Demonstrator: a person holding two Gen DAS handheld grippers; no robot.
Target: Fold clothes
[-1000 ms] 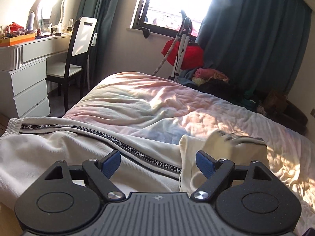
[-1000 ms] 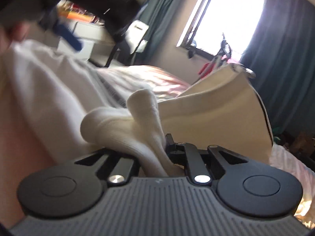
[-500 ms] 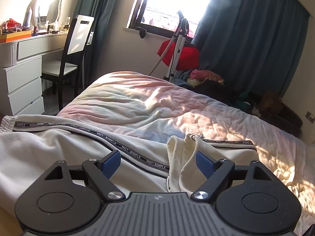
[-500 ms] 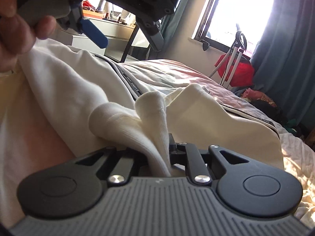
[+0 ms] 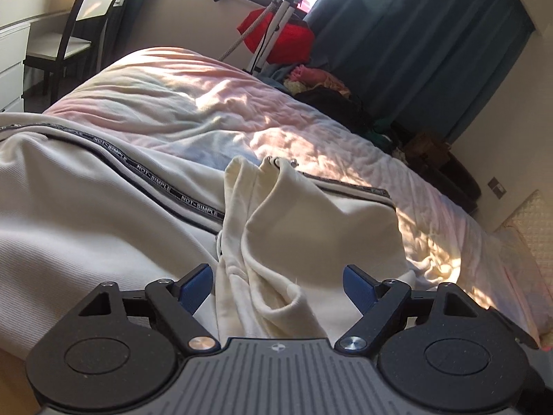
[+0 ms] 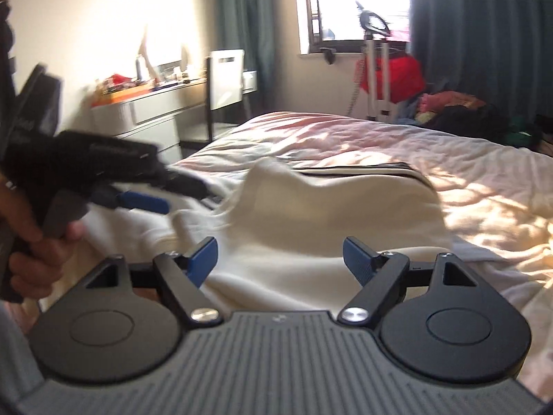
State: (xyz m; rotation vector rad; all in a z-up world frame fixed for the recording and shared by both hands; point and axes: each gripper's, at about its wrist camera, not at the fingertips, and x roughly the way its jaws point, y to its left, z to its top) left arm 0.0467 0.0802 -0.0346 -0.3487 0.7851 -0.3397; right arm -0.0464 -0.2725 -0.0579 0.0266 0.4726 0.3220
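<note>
A cream garment with a black "NOT-SIMPLE" stripe lies spread on the bed; it also shows in the right wrist view. A folded part bunches up in the middle. My left gripper is open, its jaws wide on either side of the bunched cloth, holding nothing. My right gripper is open and empty just above the cloth. In the right wrist view the left gripper is at the left, blurred, held in a hand.
The pink bedspread stretches ahead. A white dresser and chair stand to the left. A red bag on a stand and a pile of clothes are under the window by dark curtains.
My right gripper has opened and let go of the cream cloth, which has dropped onto the bed. My left gripper has moved right and closer to the bunched fold.
</note>
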